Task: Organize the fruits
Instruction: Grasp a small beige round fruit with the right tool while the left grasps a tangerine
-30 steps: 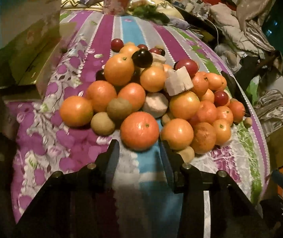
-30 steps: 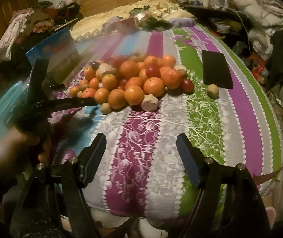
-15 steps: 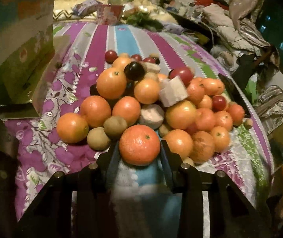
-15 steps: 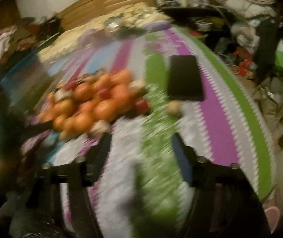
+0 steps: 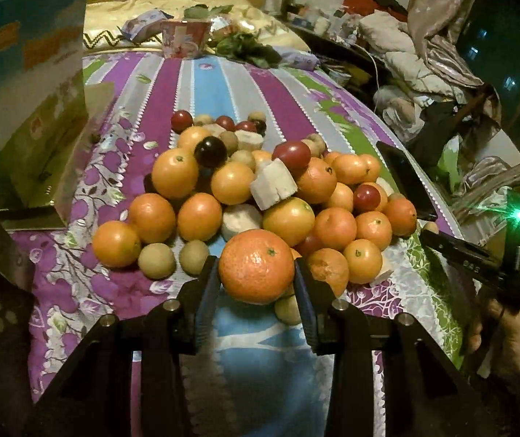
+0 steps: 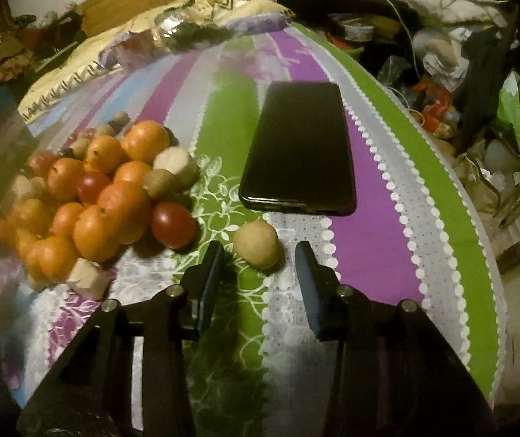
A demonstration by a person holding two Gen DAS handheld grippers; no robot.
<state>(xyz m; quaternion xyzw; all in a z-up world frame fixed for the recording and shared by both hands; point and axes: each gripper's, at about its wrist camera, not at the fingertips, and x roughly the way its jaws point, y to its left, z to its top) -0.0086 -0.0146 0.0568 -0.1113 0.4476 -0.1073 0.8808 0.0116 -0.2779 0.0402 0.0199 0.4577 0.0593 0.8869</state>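
Note:
A pile of fruit (image 5: 260, 189) lies on the striped bedspread: oranges, red and dark round fruits, small brown ones and pale chunks. My left gripper (image 5: 256, 273) has its fingers on both sides of a large orange (image 5: 256, 269) at the pile's near edge, touching or almost touching it. My right gripper (image 6: 258, 255) is open around a single small tan fruit (image 6: 256, 242) that lies apart from the pile (image 6: 92, 196), with gaps on both sides.
A black phone (image 6: 300, 153) lies just beyond the tan fruit and shows at the right in the left wrist view (image 5: 405, 178). A blue and green box (image 5: 30, 102) stands at the left. Packets and greens (image 5: 245, 47) lie at the far end. The bed's edge drops off at right.
My left gripper moved forward until the large orange sat between its fingers. My right gripper swung right and forward, from open bedspread to around the lone tan fruit.

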